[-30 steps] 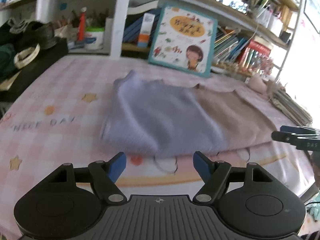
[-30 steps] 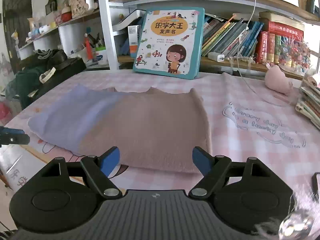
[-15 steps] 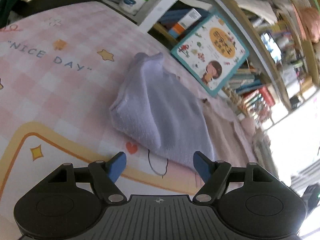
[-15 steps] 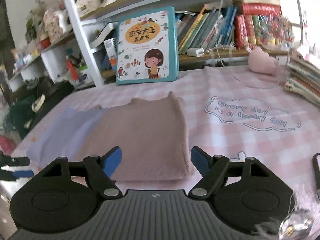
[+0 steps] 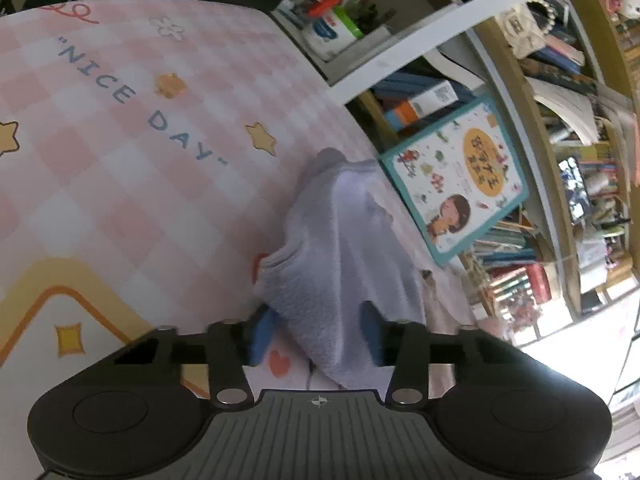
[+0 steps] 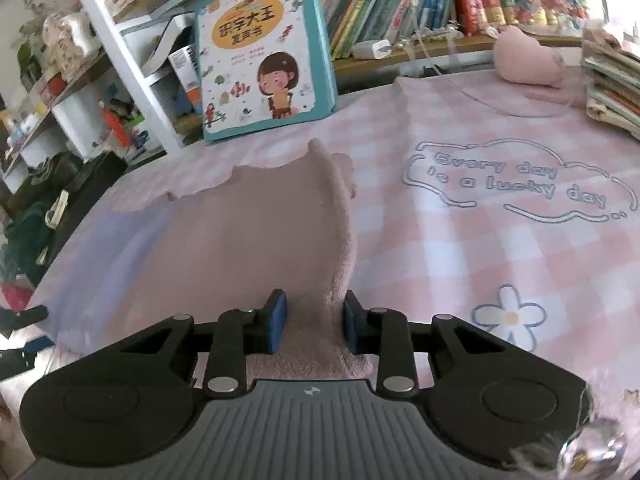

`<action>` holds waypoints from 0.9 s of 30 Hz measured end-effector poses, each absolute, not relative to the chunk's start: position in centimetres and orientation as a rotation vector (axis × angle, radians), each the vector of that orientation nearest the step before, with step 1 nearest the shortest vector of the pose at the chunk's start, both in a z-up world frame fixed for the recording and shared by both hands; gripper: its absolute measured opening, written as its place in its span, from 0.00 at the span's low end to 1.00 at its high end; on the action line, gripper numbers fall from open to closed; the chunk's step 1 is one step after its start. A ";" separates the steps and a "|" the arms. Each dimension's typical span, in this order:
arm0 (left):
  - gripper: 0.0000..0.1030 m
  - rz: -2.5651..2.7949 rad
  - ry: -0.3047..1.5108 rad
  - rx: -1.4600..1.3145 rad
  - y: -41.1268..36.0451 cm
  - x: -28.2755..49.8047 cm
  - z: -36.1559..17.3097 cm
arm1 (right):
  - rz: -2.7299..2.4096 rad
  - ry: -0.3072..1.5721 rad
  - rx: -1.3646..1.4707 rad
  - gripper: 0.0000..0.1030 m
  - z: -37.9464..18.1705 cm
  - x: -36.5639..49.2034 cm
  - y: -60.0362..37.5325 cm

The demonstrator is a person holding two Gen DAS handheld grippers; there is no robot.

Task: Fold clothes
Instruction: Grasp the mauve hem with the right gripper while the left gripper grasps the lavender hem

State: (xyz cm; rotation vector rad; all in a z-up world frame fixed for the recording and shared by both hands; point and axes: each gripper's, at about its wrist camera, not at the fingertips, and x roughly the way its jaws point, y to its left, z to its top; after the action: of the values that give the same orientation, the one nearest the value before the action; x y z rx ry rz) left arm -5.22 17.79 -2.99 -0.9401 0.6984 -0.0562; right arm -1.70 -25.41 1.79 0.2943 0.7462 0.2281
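Garment [image 5: 348,256], lavender at this end, lies on a pink checked surface [image 5: 120,184] in the left wrist view. The left hand-held gripper [image 5: 316,334] has its blue pads on either side of the near corner, which is lifted into a peak; whether they pinch it I cannot tell. A picture book [image 5: 456,184] leans against the shelves behind.

In the right wrist view, the right hand-held gripper [image 6: 313,326] is clamped on the garment's [image 6: 256,240] beige near corner, bunching it. The book [image 6: 262,50] stands beyond.
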 end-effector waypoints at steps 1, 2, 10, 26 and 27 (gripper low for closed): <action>0.24 -0.045 0.699 -0.941 18.0 -5.0 -3.1 | 0.232 0.744 0.284 0.27 1.8 -1.8 -25.0; 0.22 -0.036 0.695 -0.927 18.1 -4.7 -3.0 | 0.239 0.745 0.281 0.27 1.8 -1.8 -24.7; 0.12 -0.039 0.567 -0.559 16.2 -3.4 1.8 | 0.284 0.738 0.220 0.27 1.6 -1.2 -21.5; 0.27 0.025 0.613 -0.924 20.7 -0.5 -3.6 | 0.317 0.746 0.127 0.27 1.4 -0.3 -20.2; 0.19 0.031 0.612 -0.920 20.7 -0.3 -3.8 | 0.318 0.745 0.120 0.27 1.4 -0.3 -20.0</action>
State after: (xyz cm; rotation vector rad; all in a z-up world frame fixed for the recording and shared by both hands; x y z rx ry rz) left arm -0.27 20.66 -3.85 -0.9203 0.6120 0.0310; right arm -0.30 -20.05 1.41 0.1201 0.7450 0.3183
